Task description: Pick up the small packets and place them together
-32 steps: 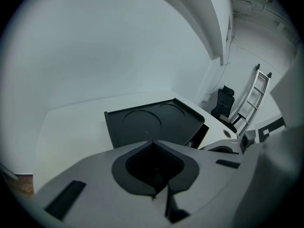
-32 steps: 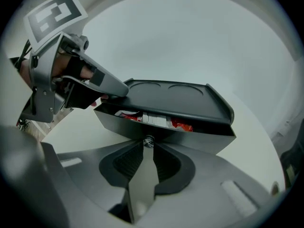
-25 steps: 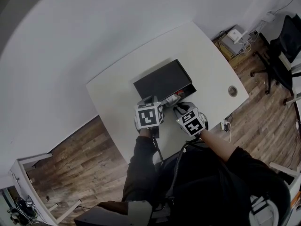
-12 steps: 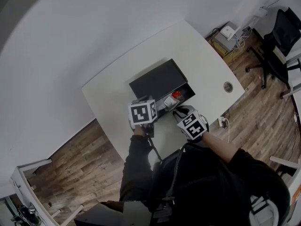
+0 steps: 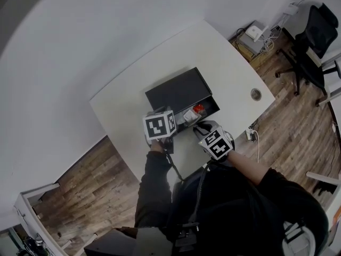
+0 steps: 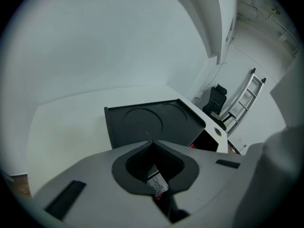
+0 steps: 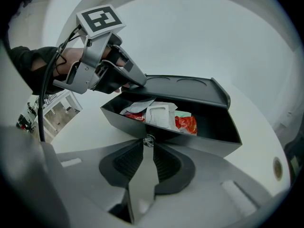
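A black box (image 5: 178, 89) stands on the white table (image 5: 128, 97), and its drawer (image 7: 166, 133) is pulled out toward me. Several small packets lie in the drawer, among them a white one (image 7: 159, 114) and a red one (image 7: 185, 123); the head view shows the red one (image 5: 198, 109) too. My right gripper (image 7: 147, 145) is shut on a silvery pull (image 7: 141, 177) with a small metal knob at the drawer's front wall. My left gripper (image 6: 153, 163) is at the box's near left corner, shut on a small white-and-red packet (image 6: 156, 185).
The box's flat lid (image 6: 152, 120) has two round recesses. A round cable hole (image 5: 256, 94) sits near the table's right edge. Beyond that edge are a black office chair (image 5: 314, 33) and cables on the wooden floor.
The drawer has slid further out toward me with my right gripper on its pull, baring more of the packets. The left gripper has stayed at the box's corner.
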The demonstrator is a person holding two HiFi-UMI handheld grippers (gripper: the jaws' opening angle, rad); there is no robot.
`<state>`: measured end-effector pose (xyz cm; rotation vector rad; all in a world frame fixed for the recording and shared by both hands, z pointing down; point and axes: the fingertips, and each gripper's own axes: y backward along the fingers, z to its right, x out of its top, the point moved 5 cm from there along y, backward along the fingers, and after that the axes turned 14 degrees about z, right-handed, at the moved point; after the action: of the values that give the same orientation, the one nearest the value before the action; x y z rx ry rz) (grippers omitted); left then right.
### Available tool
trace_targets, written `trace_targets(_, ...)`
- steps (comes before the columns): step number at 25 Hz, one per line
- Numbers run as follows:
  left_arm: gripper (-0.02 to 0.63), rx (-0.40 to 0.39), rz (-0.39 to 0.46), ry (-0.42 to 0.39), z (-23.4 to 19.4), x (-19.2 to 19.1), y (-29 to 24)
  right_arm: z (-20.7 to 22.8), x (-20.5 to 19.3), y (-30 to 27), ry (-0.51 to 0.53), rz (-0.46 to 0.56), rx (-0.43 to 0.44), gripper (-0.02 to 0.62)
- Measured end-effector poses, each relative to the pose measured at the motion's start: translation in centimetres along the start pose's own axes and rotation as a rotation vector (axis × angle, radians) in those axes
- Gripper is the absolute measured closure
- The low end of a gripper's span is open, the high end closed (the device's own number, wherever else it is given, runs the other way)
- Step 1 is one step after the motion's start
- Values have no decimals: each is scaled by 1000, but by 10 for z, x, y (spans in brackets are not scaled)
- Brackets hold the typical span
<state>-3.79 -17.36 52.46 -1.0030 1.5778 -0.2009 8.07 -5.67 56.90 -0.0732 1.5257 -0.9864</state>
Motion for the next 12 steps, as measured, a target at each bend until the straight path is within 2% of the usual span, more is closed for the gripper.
trace_targets(12, 607, -1, 5, -16, 5, -2, -2, -3, -14, 11, 19, -26, 26, 529)
